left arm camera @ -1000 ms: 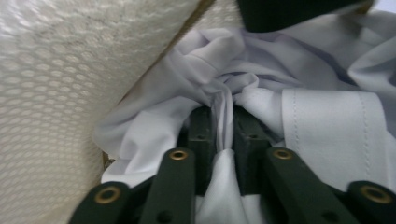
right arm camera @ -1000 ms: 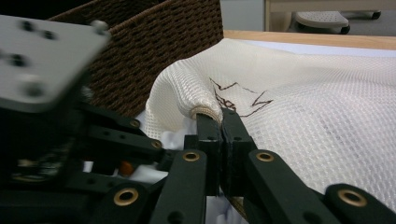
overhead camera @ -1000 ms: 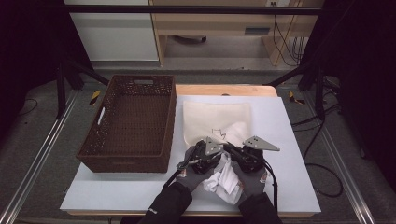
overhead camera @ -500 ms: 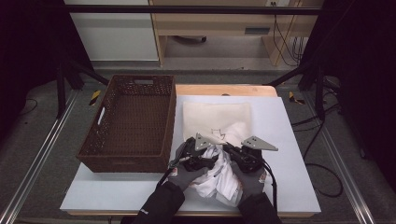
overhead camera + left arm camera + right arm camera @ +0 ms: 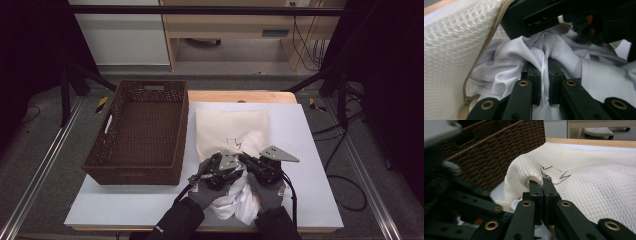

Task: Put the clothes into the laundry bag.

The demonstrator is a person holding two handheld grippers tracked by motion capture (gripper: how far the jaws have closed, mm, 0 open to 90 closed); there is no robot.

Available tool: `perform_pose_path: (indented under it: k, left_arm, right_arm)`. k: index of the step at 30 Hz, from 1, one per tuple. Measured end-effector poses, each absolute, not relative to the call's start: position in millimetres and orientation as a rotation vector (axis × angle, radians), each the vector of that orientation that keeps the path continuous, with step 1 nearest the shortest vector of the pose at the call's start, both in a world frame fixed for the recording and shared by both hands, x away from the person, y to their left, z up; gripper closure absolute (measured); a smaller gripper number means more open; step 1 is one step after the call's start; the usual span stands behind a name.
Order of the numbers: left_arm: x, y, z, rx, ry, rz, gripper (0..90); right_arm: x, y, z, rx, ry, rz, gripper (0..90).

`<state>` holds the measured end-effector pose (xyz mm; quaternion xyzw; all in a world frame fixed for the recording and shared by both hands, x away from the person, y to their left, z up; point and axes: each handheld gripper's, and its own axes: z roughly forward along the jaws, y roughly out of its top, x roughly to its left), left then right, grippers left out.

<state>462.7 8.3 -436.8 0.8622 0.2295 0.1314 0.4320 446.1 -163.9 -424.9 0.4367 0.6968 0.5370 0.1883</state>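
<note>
A cream mesh laundry bag (image 5: 230,127) lies flat on the white table top (image 5: 310,150). A crumpled white garment (image 5: 235,202) sits at its near mouth, between two gloved hands. My left gripper (image 5: 544,67) has just been closing and is shut on a fold of the white garment (image 5: 506,72), beside the bag's zipper edge (image 5: 491,32). My right gripper (image 5: 542,182) is shut on the rolled rim of the mesh bag (image 5: 586,177) and holds it lifted. In the high view the left gripper (image 5: 235,170) and the right gripper (image 5: 246,160) nearly touch.
A dark brown wicker basket (image 5: 132,176) stands left of the bag, close to the left hand, and its wall (image 5: 499,147) rises just behind the lifted rim. A wooden table edge (image 5: 240,95) lies behind the bag. Black frame legs stand at both sides.
Half a second ago the left gripper sat further left with its jaws apart; it has come back in against the right gripper and shut on the garment. The right gripper has kept still.
</note>
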Motion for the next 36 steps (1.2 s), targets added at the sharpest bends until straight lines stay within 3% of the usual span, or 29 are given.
perform_pose_path:
  k: [3,9,16,21,30,36]
  left_arm:
    - [479,4,-451,2.173,0.637,0.402,81.9]
    - [490,6,-456,2.153,0.679,0.4,75.2]
    - [468,39,-431,2.088,0.664,0.327,36.2]
    - [441,66,-418,2.079,0.645,0.319,24.7]
    - [433,67,-457,2.095,0.709,0.204,21.8]
    - [426,52,-467,2.155,0.713,0.229,44.5]
  right_arm:
    - [445,-164,-424,1.222,1.954,1.527,88.6]
    - [446,-168,-423,1.252,1.943,1.505,88.6]
    - [446,-168,-424,1.255,1.947,1.499,88.5]
    - [446,-168,-425,1.253,1.95,1.492,88.5]
    - [446,-166,-426,1.25,1.96,1.48,88.4]
    - [447,-165,-426,1.248,1.964,1.48,88.4]
